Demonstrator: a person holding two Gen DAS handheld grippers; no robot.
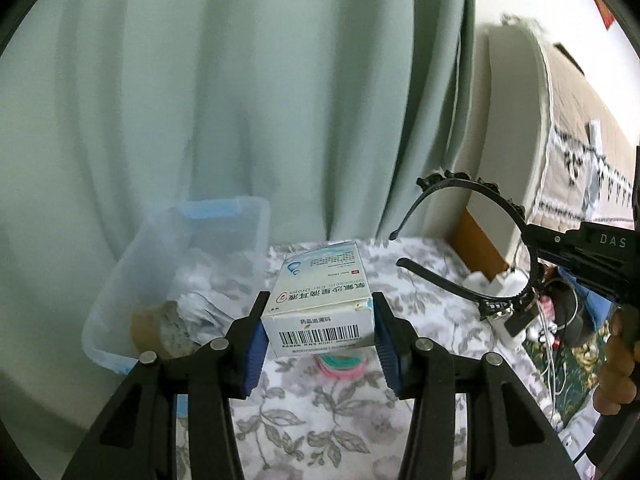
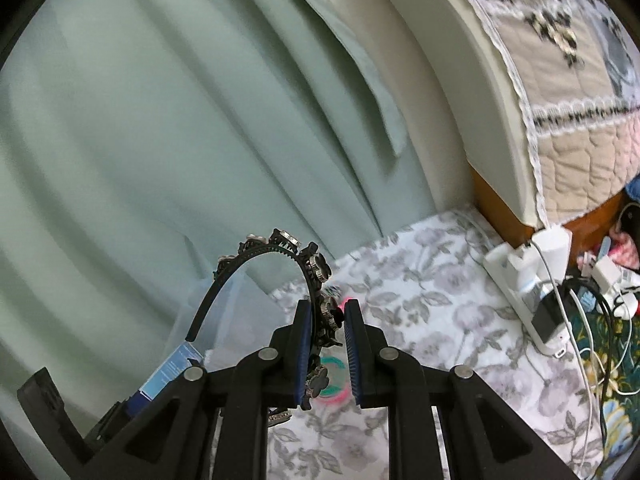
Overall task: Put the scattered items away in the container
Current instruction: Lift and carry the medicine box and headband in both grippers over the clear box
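Green curtain [image 1: 240, 100] behind floral tablecloth [image 2: 432, 280], quilted bed [image 2: 568, 92] rt.

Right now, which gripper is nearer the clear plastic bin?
Left. The left gripper, holding the ear drops box, is just right of the clear plastic bin; the right gripper, holding the headband, is farther right.

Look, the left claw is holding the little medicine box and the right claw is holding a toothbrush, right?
Not quite. The left claw does hold the medicine box, but the right claw holds a black headband, not a toothbrush. The right wrist view shows it.
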